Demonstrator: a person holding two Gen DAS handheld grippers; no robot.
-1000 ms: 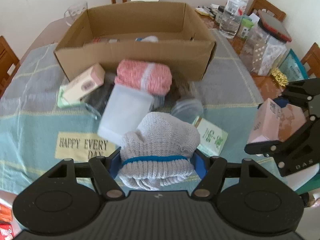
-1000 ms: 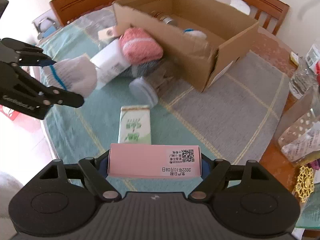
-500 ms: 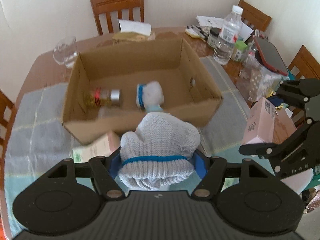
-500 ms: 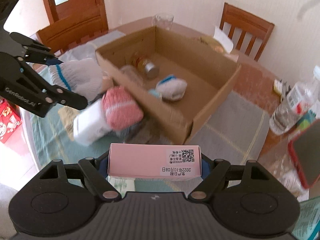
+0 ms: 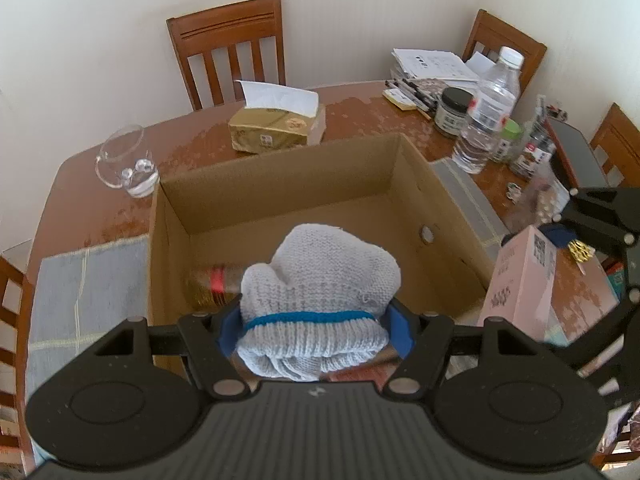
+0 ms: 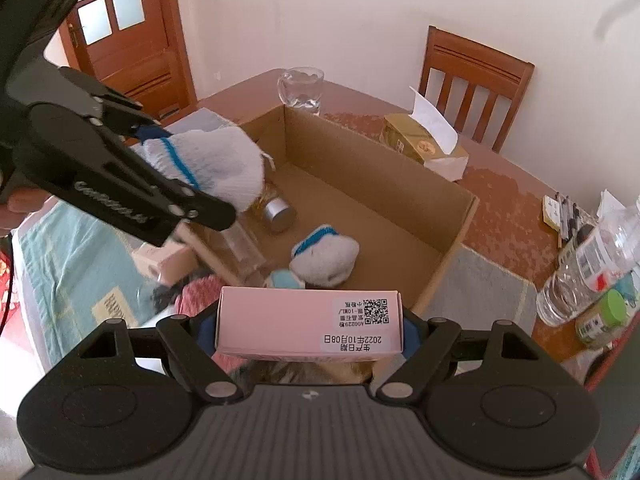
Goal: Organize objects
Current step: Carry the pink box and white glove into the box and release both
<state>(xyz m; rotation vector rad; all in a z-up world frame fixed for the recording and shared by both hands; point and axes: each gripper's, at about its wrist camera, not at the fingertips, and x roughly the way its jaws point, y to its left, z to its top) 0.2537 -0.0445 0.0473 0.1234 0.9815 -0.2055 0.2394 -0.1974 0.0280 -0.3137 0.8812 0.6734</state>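
Carrying two items over the cardboard box (image 5: 440, 196), both about to be dropped in.

Left gripper (image 5: 314, 328): fingers clenched on a grey knit glove (image 5: 320, 280) with a blue cuff band, held above the box's left half, over a jar (image 6: 276, 210) lying inside. A second glove (image 6: 326, 258) lies on the box floor. Right gripper (image 6: 310, 330): fingers clamped on a pink carton (image 6: 308, 324), just short of the near wall. Next, judged: lower, release the glove, then bring the carton in.

Wooden table (image 5: 360, 108) under cardboard box (image 5: 280, 168)
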